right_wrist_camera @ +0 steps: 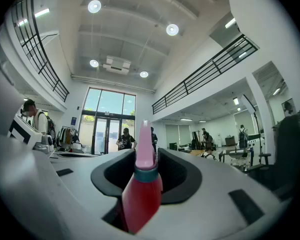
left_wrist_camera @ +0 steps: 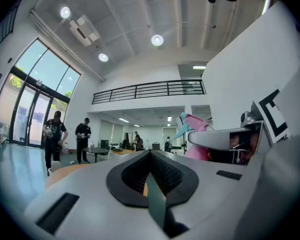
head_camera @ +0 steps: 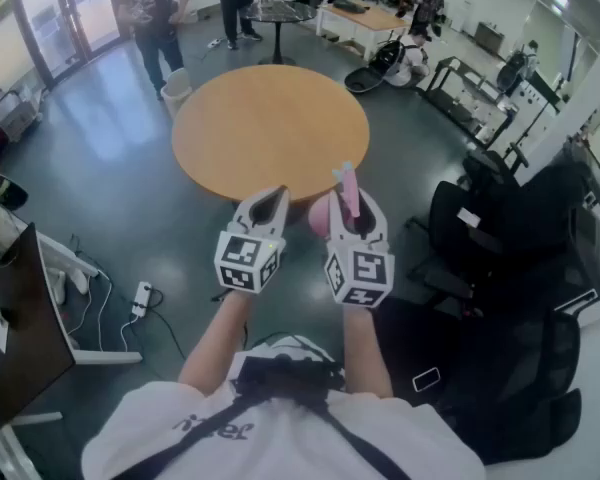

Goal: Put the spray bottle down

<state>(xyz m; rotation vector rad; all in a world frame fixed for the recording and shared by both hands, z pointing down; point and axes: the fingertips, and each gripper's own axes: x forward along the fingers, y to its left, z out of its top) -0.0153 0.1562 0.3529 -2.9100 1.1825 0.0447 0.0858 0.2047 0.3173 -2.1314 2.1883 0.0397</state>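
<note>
Right gripper [head_camera: 353, 213] clamps spray bottle [right_wrist_camera: 140, 194] upright, ready for set-down on round table [head_camera: 270, 128] at 12 o'clock. Left gripper [head_camera: 268, 208]: jaws together, empty, standing by.

Spray bottle [head_camera: 323, 215] body mostly hidden behind right tongs [head_camera: 355, 206], distant people [head_camera: 152, 13] too small to tell

Spray bottle [head_camera: 322, 215] in R tool [head_camera: 354, 200], table [head_camera: 270, 128] ahead
</note>
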